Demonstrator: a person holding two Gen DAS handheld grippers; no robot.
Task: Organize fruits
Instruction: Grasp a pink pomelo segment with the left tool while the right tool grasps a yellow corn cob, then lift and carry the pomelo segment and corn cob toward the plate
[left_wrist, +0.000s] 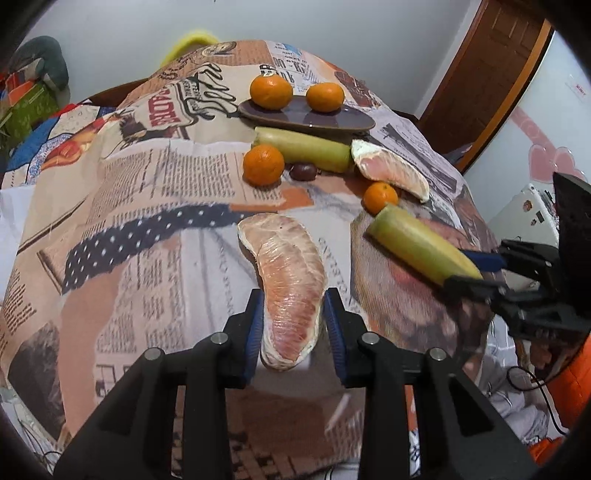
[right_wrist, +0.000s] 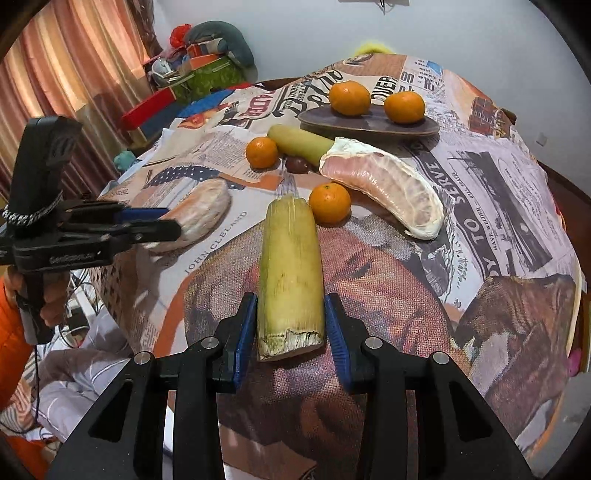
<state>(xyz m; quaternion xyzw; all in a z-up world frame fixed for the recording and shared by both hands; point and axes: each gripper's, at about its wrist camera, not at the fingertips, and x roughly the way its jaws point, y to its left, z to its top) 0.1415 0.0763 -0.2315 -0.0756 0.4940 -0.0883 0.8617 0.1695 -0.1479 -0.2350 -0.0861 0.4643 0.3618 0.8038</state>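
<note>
- Clamped between the left gripper's (left_wrist: 294, 317) blue pads, a peeled pomelo segment (left_wrist: 286, 280) lies on the tablecloth (left_wrist: 147, 221).
- Right gripper (right_wrist: 290, 325) pinches a green sugarcane piece (right_wrist: 290, 269).
- 2 tangerines (left_wrist: 271, 92) sit on the far dark plate (left_wrist: 306, 118).

I'm working in someone's home, a lived-in room rather than a lab. The tabletop (right_wrist: 480, 206) wears a cloth printed like old newspapers. Striped orange-pink curtains (right_wrist: 66, 74) hang on one side, and beside them a heap of household clutter (right_wrist: 192, 70) is stacked: boxes, a grey neck pillow, bags. A brown wooden door (left_wrist: 495, 74) stands in a plain white wall, and pink heart stickers (left_wrist: 550, 162) decorate a white panel next to it. Rumpled bedding (right_wrist: 85, 373) and loose cables lie below the tabletop's edge.
</note>
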